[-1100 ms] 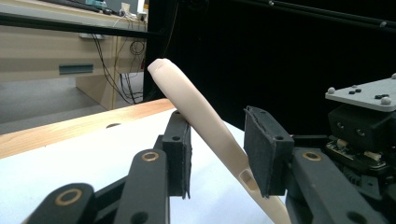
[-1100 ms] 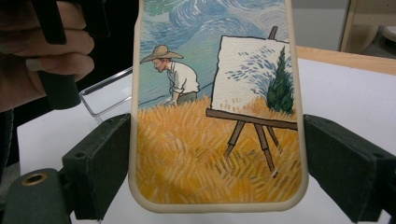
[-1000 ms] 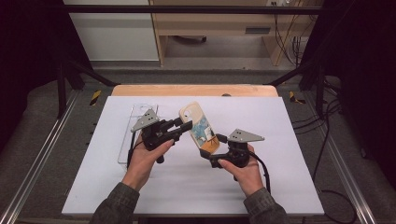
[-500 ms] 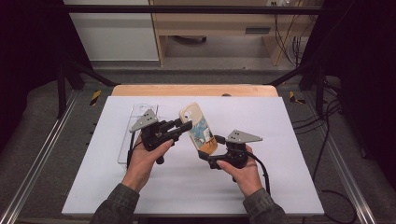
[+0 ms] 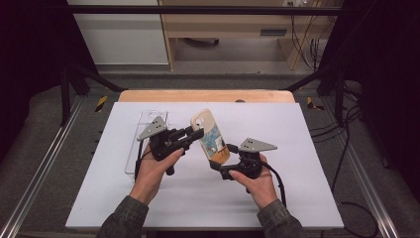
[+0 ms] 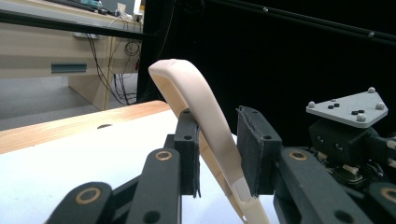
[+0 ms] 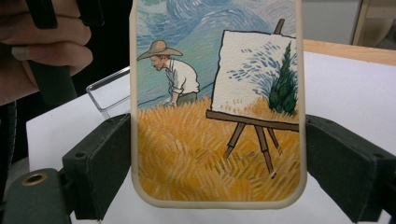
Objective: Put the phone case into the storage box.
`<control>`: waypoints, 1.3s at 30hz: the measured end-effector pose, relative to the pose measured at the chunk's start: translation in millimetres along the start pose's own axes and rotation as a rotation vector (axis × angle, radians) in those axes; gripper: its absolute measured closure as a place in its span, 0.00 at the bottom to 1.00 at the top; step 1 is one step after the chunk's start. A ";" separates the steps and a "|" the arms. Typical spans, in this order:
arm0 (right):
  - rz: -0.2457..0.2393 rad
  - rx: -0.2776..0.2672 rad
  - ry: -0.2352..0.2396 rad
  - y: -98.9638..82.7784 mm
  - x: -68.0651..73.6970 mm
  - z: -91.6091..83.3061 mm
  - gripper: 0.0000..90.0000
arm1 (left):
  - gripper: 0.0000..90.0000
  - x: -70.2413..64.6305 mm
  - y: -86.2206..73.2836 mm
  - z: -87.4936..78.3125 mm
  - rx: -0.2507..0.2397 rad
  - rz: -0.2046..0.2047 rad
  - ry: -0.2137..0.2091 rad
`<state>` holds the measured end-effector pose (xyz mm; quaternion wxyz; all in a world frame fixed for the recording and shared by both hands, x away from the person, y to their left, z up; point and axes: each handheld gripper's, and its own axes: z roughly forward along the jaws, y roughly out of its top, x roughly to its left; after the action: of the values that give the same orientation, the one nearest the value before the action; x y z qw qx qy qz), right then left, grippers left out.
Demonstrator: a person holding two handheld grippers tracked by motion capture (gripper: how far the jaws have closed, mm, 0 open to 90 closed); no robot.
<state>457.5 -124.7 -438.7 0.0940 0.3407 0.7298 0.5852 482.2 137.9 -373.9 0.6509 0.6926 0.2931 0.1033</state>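
You've got the phone case [image 5: 210,139] up off the worktop [image 5: 307,148], just left of frame centre in the high view, tilted with its painted back facing you. Your right gripper [image 5: 224,167] has its jaws spread wide and pressed on the two long edges at the case's lower end — that's the anchor, keeping the case steady while the other hand works. In the right gripper view the painted case [image 7: 217,102] sits square between the pads [image 7: 100,165].

Your left gripper [image 5: 195,135] comes in level from the left at the upper rim; its jaws have just been closing, and in the left gripper view the cream rim [image 6: 205,135] runs between them, against the left pad with the right pad [image 6: 254,154] nearly touching — a pinch forming on the thin wall, likely to flex or peel it. The clear case [image 5: 143,144] lies flat on the worktop behind your left hand [image 5: 153,171]. Both forearms come in from the bottom edge, wrists low.
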 end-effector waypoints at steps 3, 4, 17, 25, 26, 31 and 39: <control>0.001 0.001 0.005 -0.2 0.1 0.6 0.13 | 0.78 0.6 -0.3 -0.7 -0.002 -0.013 -0.002; 0.002 0.001 0.005 -0.3 0.1 0.8 0.13 | 0.78 0.9 -0.5 -0.9 -0.003 -0.019 -0.004; 0.000 -0.001 0.006 -0.6 -0.5 0.2 0.13 | 0.79 1.5 -1.7 -0.2 -0.014 -0.054 -0.019; -0.002 -0.002 0.010 -0.7 0.1 0.6 0.13 | 0.81 0.8 -1.7 -0.6 -0.024 -0.070 -0.029; -0.002 -0.002 0.009 -0.6 0.1 0.6 0.13 | 0.81 0.9 -1.7 -0.5 -0.025 -0.074 -0.029; -0.001 -0.004 0.008 -0.5 0.0 1.1 0.13 | 0.82 0.8 -1.6 -0.2 -0.028 -0.080 -0.026; 0.001 -0.005 0.006 -0.8 -0.7 1.9 0.13 | 0.82 0.9 -2.0 1.0 -0.031 -0.086 -0.018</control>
<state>458.8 -123.7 -440.2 0.0922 0.3391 0.7285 0.5881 483.0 137.5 -376.2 0.6680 0.6701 0.3150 0.0735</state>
